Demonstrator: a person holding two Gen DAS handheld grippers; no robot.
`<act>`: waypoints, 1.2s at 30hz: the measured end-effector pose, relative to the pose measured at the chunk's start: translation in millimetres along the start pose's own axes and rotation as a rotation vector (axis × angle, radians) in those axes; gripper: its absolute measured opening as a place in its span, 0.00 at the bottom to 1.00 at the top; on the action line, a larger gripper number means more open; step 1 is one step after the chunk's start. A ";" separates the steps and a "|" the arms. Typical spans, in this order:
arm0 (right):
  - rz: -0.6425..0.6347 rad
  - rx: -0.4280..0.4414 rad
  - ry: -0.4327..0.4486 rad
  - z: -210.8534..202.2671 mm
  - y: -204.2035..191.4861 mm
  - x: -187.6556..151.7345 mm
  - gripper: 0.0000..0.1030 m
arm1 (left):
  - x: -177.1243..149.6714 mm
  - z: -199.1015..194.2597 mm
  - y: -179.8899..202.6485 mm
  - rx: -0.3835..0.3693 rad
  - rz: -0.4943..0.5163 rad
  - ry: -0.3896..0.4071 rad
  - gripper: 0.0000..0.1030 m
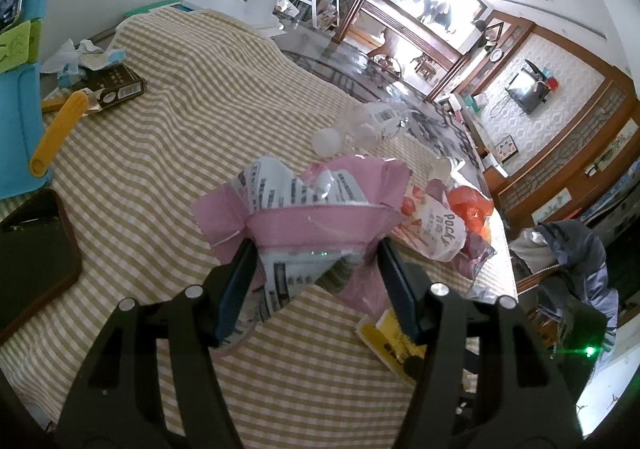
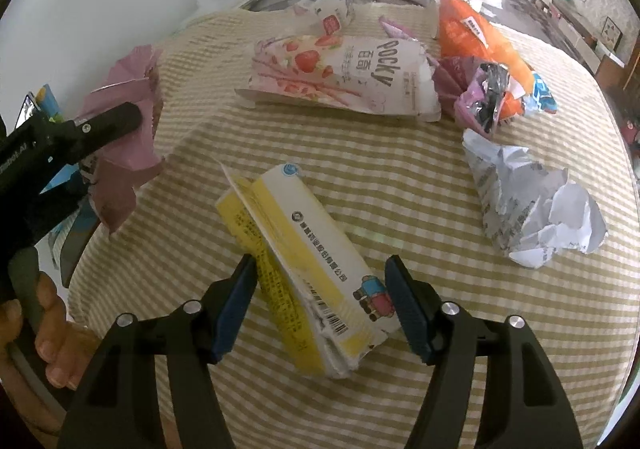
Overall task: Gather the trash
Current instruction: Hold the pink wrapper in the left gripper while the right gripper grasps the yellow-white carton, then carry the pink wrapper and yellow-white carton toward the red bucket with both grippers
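My left gripper [image 1: 316, 261] is shut on a clear bowl lined with a pink bag [image 1: 312, 227], with crumpled printed paper [image 1: 280, 185] inside it. It holds the bowl just over the checked tablecloth [image 1: 180, 121]. The pink bag [image 2: 128, 121] and the left gripper's finger [image 2: 108, 125] show at the left of the right wrist view. My right gripper [image 2: 320, 289] is open, its jaws either side of a yellow-and-white carton [image 2: 308, 265] lying on the cloth. The carton's corner also shows in the left wrist view [image 1: 392, 345].
A Pocky box [image 2: 340, 73], an orange wrapper [image 2: 476, 33], a purple foil wrapper [image 2: 480, 97] and crumpled white paper [image 2: 532, 201] lie beyond the carton. In the left wrist view, a clear plastic bottle [image 1: 360, 129], a brown box [image 1: 116, 85], tissue scraps [image 1: 80, 57] and a phone [image 1: 32, 249].
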State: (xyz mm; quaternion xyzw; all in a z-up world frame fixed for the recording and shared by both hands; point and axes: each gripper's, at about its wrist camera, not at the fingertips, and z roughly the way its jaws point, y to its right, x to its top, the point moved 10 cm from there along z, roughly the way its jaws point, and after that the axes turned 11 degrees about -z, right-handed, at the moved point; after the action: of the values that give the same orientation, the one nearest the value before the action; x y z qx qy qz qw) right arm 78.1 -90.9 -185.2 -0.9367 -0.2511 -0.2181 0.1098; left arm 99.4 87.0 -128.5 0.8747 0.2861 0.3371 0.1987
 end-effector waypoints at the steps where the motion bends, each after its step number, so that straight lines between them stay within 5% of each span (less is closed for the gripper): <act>1: -0.013 -0.006 0.008 -2.2 -2.0 1.0 0.51 | 0.0 0.0 0.1 0.000 0.000 0.000 0.58; 3: -0.029 -0.011 0.025 -7.4 -5.7 2.6 0.45 | -0.2 0.1 0.1 -0.001 0.000 -0.001 0.58; 4: -0.033 0.000 0.038 -11.1 -8.2 3.9 0.22 | -0.5 0.3 0.2 -0.001 0.001 -0.001 0.58; 5: -0.029 0.002 0.037 -13.7 -8.8 4.2 0.19 | -0.7 0.5 0.3 -0.001 0.003 -0.002 0.58; 16: 0.062 0.069 0.103 -47.2 -1.2 0.4 0.19 | -3.0 3.1 1.6 0.004 0.010 -0.008 0.58; 36: 0.177 0.017 0.273 -117.9 61.8 -10.0 0.19 | -11.8 1.6 15.5 0.004 0.088 0.000 0.58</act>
State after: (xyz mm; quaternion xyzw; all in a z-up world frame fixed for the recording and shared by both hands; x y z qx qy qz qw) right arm 60.7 -184.8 -91.9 -0.9158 -0.1522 -0.3308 0.1696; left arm 99.0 67.5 -126.9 0.8868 0.2481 0.3450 0.1819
